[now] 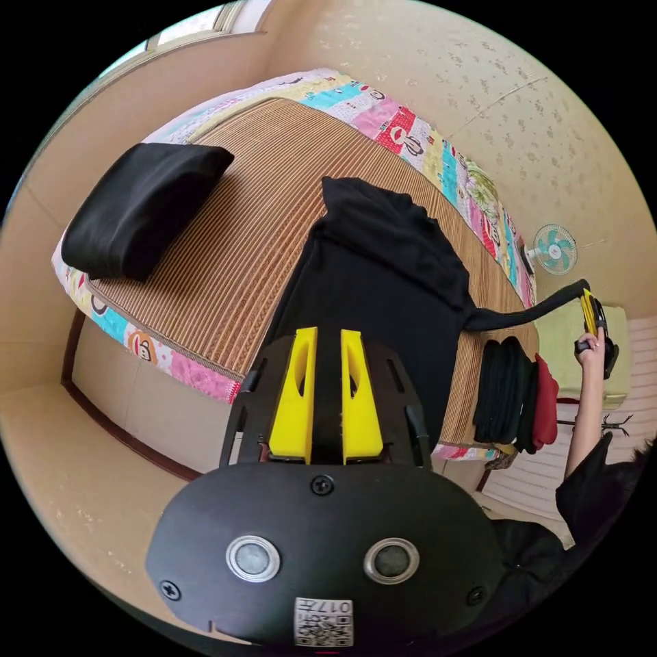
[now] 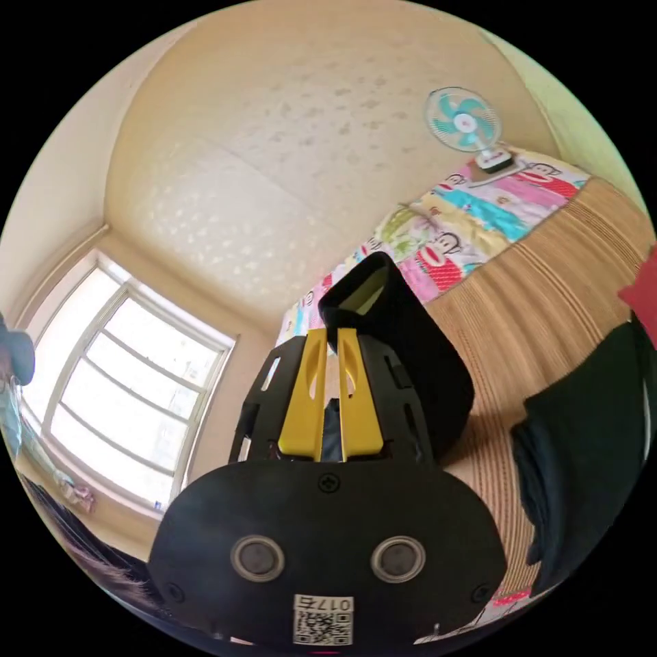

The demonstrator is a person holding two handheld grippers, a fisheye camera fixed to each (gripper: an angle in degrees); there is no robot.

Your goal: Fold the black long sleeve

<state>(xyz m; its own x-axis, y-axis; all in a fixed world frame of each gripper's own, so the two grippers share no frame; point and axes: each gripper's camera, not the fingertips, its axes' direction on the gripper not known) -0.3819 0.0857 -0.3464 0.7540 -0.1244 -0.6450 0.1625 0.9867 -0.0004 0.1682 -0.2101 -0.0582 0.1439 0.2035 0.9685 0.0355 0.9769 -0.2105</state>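
Note:
The black long sleeve (image 1: 383,274) lies spread on the woven mat (image 1: 239,239) of a bed, its body running away from me. My left gripper (image 1: 329,332) is at the near edge of the shirt, jaws shut with black cloth between them. One sleeve (image 1: 527,313) is pulled out taut to the right, off the bed, to my right gripper (image 1: 592,308), which a hand holds up. In the right gripper view, my right gripper (image 2: 331,333) is shut on that sleeve, and the open cuff (image 2: 383,301) sticks out past the jaw tips.
A folded black garment (image 1: 144,205) rests at the mat's far left. A stack of folded black and red clothes (image 1: 513,397) sits at the bed's right end, beside the shirt. A patterned quilt (image 1: 404,130) borders the mat. A small fan (image 1: 556,250) is on the wall, and a window (image 2: 130,404) is behind.

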